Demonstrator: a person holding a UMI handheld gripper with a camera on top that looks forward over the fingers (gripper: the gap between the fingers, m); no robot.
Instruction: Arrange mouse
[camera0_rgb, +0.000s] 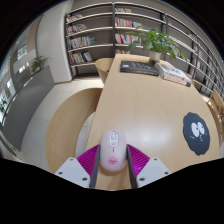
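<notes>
A white computer mouse (112, 148) with a pink mark near its rear sits between my gripper's (112, 152) two fingers. Both magenta pads (90, 158) press against its sides, so the gripper is shut on it. The mouse is over the near end of the light wooden table (140, 100). A black round mouse mat with cartoon eyes (196, 126) lies on the table ahead and to the right of the fingers.
A dark keyboard (139, 68) lies at the table's far end, with a stack of books (172, 72) to its right and a potted plant (155, 40) behind them. Bookshelves (95, 25) line the back wall. Floor lies left of the table.
</notes>
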